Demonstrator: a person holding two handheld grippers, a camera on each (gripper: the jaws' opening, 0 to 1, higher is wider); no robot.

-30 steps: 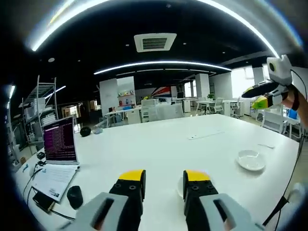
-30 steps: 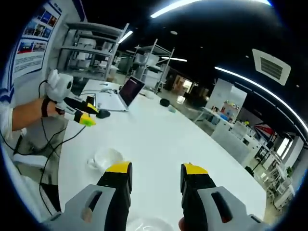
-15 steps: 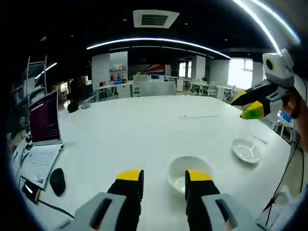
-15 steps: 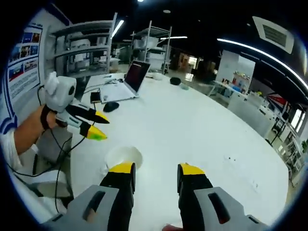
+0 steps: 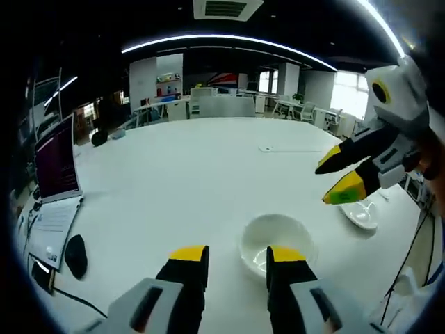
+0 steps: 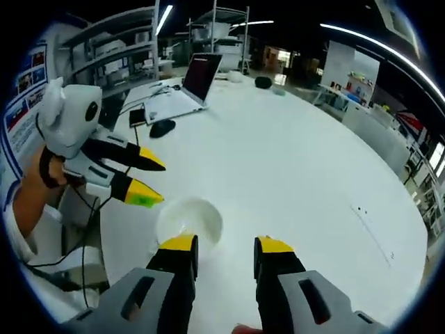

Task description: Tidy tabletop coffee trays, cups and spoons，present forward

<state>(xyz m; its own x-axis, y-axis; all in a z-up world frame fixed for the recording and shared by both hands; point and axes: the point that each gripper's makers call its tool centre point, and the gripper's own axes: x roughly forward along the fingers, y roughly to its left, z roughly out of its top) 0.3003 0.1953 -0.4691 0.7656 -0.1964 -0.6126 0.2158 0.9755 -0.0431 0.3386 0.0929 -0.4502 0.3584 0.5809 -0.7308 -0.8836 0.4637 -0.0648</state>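
Observation:
A white cup (image 5: 277, 238) stands on the white table (image 5: 181, 174), just beyond my left gripper (image 5: 237, 256), whose right jaw covers the cup's near rim. That gripper is open and empty. My right gripper (image 5: 338, 177) comes in from the right, open, hovering above and right of the cup. A white saucer (image 5: 361, 214) lies behind it near the table's edge. In the right gripper view the cup (image 6: 189, 219) sits just past my right gripper (image 6: 225, 245), close to its left jaw. The left gripper (image 6: 153, 182) hangs open to the cup's left.
An open laptop (image 5: 55, 167) with papers, a black mouse (image 5: 75, 254) and cables occupy the table's left end. The laptop (image 6: 191, 87) and mouse (image 6: 162, 127) lie far left in the right gripper view. A person's forearm (image 6: 31, 202) holds the left gripper. Desks and shelving stand beyond.
Both views have tipped down and drawn nearer the table, so the cup looks larger. The two grippers have come closer to each other over the cup. Both stay open.

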